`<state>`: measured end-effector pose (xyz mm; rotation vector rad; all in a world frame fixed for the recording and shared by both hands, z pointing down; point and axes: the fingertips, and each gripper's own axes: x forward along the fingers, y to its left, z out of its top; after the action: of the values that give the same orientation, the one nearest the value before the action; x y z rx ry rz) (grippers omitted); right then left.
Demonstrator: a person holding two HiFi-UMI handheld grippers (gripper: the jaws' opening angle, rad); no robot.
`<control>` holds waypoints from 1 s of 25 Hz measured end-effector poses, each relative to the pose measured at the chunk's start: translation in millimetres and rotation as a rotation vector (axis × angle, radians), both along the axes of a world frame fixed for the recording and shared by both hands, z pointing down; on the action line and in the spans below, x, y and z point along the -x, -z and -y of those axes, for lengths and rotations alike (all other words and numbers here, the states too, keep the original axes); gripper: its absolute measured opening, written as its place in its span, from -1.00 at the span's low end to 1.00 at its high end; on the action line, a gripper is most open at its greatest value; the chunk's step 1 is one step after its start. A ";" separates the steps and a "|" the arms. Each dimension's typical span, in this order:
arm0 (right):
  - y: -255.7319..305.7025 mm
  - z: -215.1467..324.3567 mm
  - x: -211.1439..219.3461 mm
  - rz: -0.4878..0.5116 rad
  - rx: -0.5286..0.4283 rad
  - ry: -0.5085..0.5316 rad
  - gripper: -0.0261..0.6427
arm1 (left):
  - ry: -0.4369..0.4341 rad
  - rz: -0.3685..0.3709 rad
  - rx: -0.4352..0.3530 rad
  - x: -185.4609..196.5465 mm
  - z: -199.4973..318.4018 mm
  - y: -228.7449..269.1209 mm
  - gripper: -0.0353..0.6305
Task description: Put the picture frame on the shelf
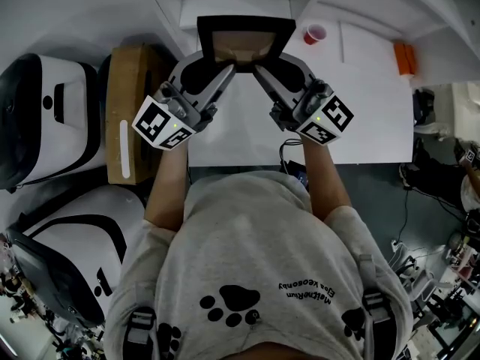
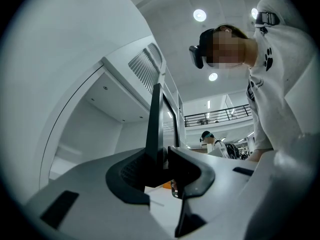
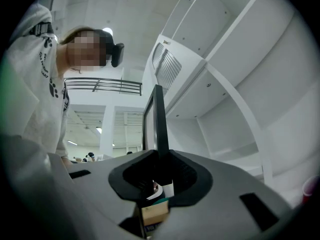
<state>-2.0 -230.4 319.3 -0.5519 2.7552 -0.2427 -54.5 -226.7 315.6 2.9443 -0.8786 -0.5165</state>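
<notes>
Black-rimmed rectangular picture frame w/ brown panel (image 1: 245,43) held upright betw. both tools; left gripper (image 1: 217,62) clamped on L edge; right gripper (image 1: 271,62) clamped on R edge.

White table (image 1: 367,126) below, white shelf (image 3: 235,109) rising behind it

On the tabletop a red cup (image 1: 315,34) stands upright near the far edge; an orange block (image 1: 404,58) lies well apart from it, out at the right far corner; the shelf shows open white compartments and a slatted panel up top; down on the grey floor (image 1: 375,193) dark cables (image 1: 406,201) trail just right of the table; a cardboard box (image 1: 129,111) stands against the table's left side; whether it rests on the floor, cannot tell.
</notes>
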 end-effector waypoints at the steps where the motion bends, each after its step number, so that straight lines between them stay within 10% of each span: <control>1: -1.8 3.2 0.6 -0.004 0.003 -0.001 -0.62 | 0.002 0.001 0.004 0.5 3.3 -2.0 -0.56; 25: -18.8 47.1 11.6 -0.010 0.092 -0.008 -0.62 | 0.169 0.136 0.011 11.3 48.7 -20.0 -0.43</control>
<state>-13.6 -277.6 338.0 -0.5888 2.7618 -0.3667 -65.9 -275.4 335.6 2.9397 -1.1470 -0.3185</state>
